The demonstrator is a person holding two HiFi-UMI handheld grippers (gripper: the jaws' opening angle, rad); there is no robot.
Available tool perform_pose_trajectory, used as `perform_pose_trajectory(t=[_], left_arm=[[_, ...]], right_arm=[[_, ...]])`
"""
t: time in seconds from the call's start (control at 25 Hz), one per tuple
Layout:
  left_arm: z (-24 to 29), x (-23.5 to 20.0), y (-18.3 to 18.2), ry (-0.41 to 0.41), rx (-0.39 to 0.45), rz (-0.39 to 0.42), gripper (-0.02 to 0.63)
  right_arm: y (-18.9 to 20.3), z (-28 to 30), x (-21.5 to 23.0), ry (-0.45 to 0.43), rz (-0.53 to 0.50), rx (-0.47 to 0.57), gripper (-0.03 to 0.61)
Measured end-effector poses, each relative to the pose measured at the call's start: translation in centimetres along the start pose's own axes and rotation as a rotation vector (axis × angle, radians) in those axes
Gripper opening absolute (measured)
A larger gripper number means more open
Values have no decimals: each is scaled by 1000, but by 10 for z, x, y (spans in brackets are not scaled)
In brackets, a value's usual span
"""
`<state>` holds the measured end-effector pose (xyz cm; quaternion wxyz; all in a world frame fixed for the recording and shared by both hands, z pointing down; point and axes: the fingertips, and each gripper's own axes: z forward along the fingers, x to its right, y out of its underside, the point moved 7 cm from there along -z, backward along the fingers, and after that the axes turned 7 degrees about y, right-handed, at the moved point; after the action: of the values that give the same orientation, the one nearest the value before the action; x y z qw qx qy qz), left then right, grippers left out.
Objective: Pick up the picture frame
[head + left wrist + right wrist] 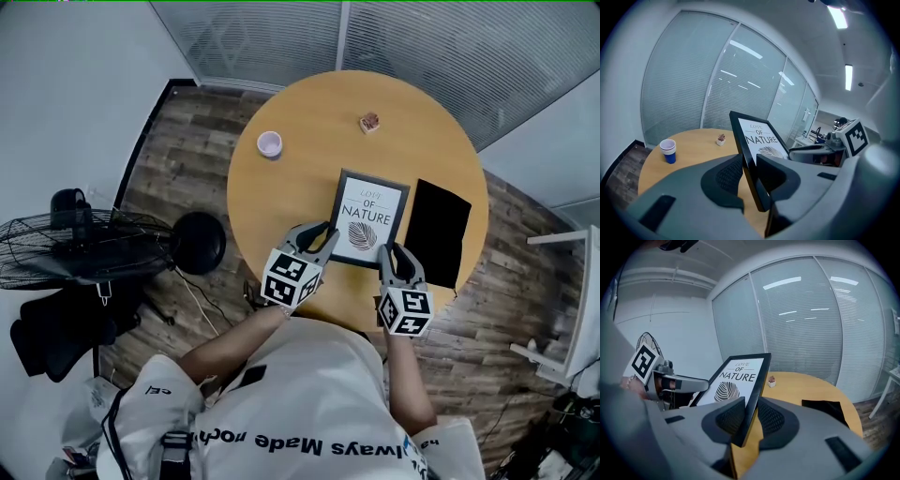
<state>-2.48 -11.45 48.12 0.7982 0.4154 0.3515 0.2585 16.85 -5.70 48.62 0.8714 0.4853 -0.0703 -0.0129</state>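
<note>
As it is held: left gripper (322,232) and right gripper (393,250) each pinch a near corner of the black-edged picture frame (368,217).
Risk: thin grips; it may slip and hit the round wooden table (281,197) near its front edge.

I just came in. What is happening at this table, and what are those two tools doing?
A person holds the picture frame with two handheld grippers. The left tongs are shut on its left edge and the right tongs on its right edge, both near the bottom corners. The frame is tilted up over the round wooden table; I cannot tell whether its far edge touches the wood. A cup and a black sheet sit on the table untouched.
</note>
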Motion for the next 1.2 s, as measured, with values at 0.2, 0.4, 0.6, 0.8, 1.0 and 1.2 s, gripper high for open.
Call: perform_pose_trajectory(t=[0.2, 0.4, 0.6, 0.8, 1.0, 1.2], left_arm=[[-12, 5, -6, 1, 27, 13, 104], [-21, 12, -16, 2, 56, 27, 104], [-28, 21, -34, 3, 89, 41, 104], [-42, 30, -41, -5, 118, 51, 103], [-48, 36, -53, -7, 142, 67, 103], [-59, 43, -64, -6, 168, 78, 103]], right_arm=[[-8, -11, -7, 1, -9, 25, 100], [-17, -20, -9, 0, -11, 53, 100], [-33, -30, -8, -2, -9, 83, 100], [-40, -45, -15, -7, -11, 115, 100], [-52, -53, -16, -6, -17, 139, 100], [-65, -66, -21, -4, -31, 171, 100]])
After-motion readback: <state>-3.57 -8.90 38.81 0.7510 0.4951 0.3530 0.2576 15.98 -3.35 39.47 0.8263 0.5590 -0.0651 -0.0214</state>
